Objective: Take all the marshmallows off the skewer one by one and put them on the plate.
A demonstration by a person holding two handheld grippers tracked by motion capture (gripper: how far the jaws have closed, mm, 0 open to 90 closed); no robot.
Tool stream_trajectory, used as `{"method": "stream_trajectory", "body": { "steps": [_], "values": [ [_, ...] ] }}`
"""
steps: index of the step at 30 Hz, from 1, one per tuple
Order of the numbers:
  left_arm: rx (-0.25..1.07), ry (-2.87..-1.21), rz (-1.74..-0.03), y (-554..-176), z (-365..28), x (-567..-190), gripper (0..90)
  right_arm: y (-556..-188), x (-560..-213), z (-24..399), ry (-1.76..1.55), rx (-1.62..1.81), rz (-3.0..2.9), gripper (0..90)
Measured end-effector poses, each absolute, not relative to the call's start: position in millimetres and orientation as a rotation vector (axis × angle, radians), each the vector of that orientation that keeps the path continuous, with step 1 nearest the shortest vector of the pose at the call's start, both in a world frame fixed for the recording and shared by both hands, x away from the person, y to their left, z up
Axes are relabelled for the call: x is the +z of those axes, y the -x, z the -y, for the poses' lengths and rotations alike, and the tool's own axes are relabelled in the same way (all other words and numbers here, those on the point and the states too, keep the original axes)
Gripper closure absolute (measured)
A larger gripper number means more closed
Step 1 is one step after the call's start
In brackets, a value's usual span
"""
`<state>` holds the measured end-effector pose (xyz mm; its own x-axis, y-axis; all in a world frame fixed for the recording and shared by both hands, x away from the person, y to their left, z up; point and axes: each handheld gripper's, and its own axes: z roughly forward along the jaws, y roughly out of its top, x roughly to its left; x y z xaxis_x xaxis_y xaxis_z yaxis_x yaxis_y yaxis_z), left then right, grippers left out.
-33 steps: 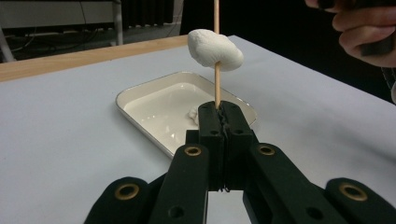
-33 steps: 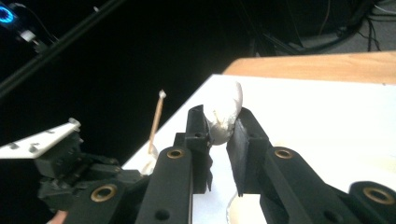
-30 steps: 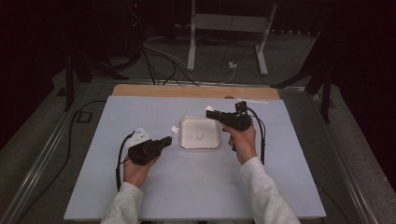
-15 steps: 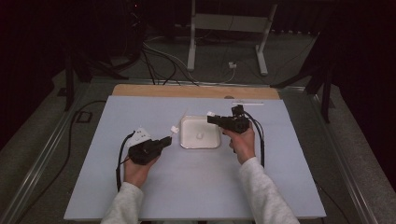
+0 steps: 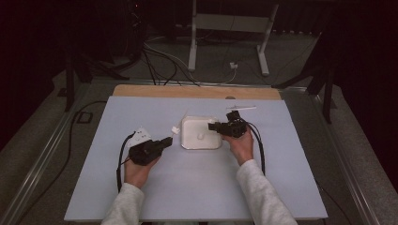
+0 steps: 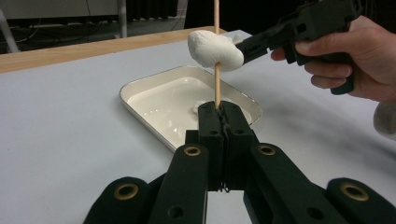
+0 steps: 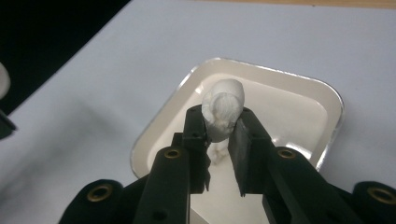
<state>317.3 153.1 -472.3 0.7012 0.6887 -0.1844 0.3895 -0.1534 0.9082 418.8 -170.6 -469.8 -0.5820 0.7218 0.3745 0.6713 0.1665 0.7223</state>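
The left gripper [image 6: 218, 112] has its jaws shut tight on a thin wooden skewer [image 6: 216, 46] held upright over the white tray [image 5: 187, 140] on the worktop [image 5: 197, 187]. The right gripper [image 7: 219, 123] has its jaws pinched on a white marshmallow [image 6: 215, 50], which sits on the skewer well above the left jaws; it appears pierced through, though the exit point is hard to see. One smaller white piece [image 5: 200, 136] lies in the tray. Judged progress: threading begun; sliding down and the remaining piece are left.
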Motion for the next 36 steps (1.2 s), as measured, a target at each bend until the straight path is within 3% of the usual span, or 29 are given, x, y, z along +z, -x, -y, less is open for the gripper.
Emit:
{"method": "stream_trajectory", "body": {
  "steps": [13, 15, 18, 21, 27, 36],
  "values": [
    [0.317, -1.777, -0.858, -318, -152, -473, 89.8, -420, -486, 160, -1.429, 1.216, -2.437, 75.9],
    [0.316, -1.778, -0.858, -318, -152, -473, 89.8, -421, -489, 159, -1.452, 1.193, -2.451, 67.7],
    [0.315, -1.777, -0.857, -318, -152, -473, 89.9, -423, -491, 158, -1.471, 1.173, -2.476, 46.0],
    [0.315, -1.779, -0.858, -318, -152, -474, 89.8, -423, -491, 159, -1.484, 1.193, -2.480, 33.2],
    [0.316, -1.781, -0.859, -318, -151, -474, 89.9, -420, -481, 161, -1.467, 1.268, -2.429, 19.5],
    [0.317, -1.784, -0.859, -318, -149, -474, 89.9, -412, -461, 160, -1.433, 1.420, -2.426, 15.3]
  ]
}}
